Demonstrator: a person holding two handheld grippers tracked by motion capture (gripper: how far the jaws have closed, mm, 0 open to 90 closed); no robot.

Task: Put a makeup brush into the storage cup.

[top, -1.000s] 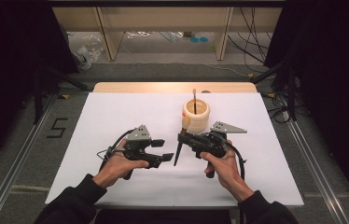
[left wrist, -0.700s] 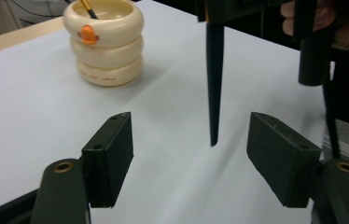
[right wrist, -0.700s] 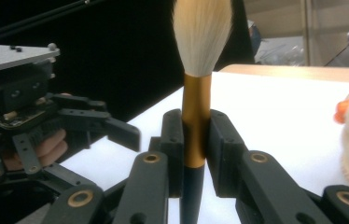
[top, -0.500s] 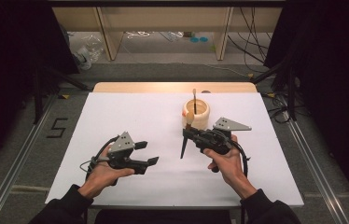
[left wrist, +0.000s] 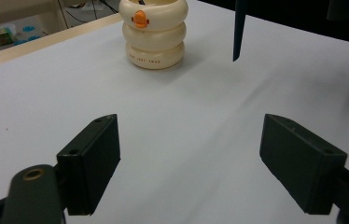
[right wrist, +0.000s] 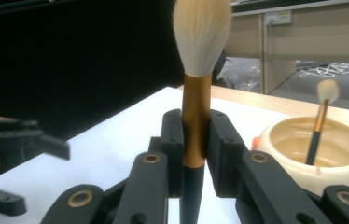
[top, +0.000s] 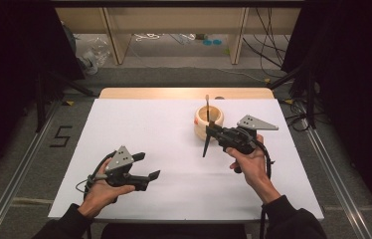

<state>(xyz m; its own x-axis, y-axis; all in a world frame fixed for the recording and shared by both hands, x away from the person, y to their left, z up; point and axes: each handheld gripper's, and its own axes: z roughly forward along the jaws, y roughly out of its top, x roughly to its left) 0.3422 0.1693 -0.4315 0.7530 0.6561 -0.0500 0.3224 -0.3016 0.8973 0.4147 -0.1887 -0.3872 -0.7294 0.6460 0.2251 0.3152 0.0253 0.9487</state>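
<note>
Gripping a brush (right wrist: 196, 121) — the right claw (right wrist: 196, 140); left claw (left wrist: 200, 163) released — near the holder (top: 209, 121).

Left gripper (top: 146, 167) has slid from table centre toward 7 o'clock, ending near the front-left edge, jaws now spread wide. Right gripper (top: 213, 133) has drifted slightly toward 1 o'clock, closer to the cream holder (top: 209, 121), and the clamped brush (top: 206, 145) has swung from slanted toward nearly upright, handle tip down.

high: overhead, forward-down | gripper views: low, close | shared: cream pot (top: 209, 121) (left wrist: 153, 32) (right wrist: 319, 151)
</note>
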